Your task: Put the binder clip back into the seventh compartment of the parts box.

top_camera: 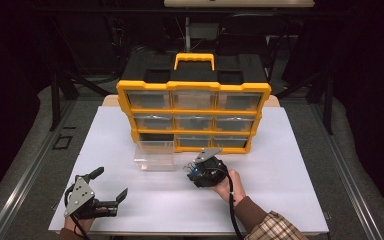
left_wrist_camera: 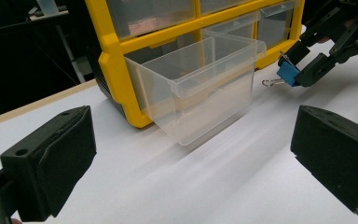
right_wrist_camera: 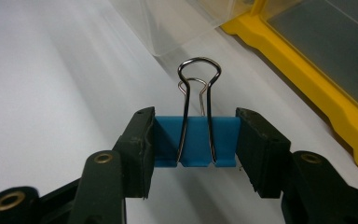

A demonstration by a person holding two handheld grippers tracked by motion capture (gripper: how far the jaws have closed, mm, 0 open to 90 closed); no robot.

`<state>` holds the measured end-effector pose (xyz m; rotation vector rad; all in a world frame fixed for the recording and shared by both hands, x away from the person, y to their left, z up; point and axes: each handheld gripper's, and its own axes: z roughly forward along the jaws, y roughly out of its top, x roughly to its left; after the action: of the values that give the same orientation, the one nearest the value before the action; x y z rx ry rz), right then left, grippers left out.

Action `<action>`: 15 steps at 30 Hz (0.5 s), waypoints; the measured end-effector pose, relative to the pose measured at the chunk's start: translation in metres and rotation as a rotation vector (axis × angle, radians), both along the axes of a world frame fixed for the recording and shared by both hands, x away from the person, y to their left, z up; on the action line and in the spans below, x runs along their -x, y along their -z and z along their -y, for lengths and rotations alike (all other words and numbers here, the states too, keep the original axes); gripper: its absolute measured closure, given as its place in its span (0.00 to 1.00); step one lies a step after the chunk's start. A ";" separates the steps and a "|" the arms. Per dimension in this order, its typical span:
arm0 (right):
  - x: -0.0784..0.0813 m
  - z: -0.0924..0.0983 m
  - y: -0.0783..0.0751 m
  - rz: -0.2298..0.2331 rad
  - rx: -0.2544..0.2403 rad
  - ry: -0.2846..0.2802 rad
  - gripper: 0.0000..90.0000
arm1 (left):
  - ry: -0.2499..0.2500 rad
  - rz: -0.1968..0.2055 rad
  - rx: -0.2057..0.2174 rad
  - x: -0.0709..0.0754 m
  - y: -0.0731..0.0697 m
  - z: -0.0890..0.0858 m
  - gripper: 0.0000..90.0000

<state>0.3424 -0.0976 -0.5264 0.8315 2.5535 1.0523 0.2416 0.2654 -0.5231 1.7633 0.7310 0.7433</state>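
The yellow drawer cabinet (top_camera: 194, 117) stood at the upper middle of the high view on the white worktop (top_camera: 290, 165), its clear drawer (top_camera: 155, 156) pulled out just below it. The left hand-held gripper (top_camera: 111, 186) sat spread and empty at lower left. The right hand-held gripper (right_wrist_camera: 196, 144) was clamped on the blue binder clip (right_wrist_camera: 196, 147), apparently just above the worktop right of the drawer. Gripped by its smooth sides, the clip could twist loose, or catch the drawer's rim and miss.
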 end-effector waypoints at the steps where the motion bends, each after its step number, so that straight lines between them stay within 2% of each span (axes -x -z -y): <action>1: 0.000 0.000 -0.001 -0.002 -0.001 0.002 0.55 | 0.000 0.000 0.000 0.000 0.000 0.000 0.00; 15: -0.005 0.004 -0.005 -0.009 0.006 0.008 0.55 | -0.002 0.000 0.000 0.000 0.000 0.000 0.00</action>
<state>0.3477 -0.1016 -0.5212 0.8462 2.5571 1.0401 0.2415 0.2654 -0.5230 1.7630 0.7326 0.7443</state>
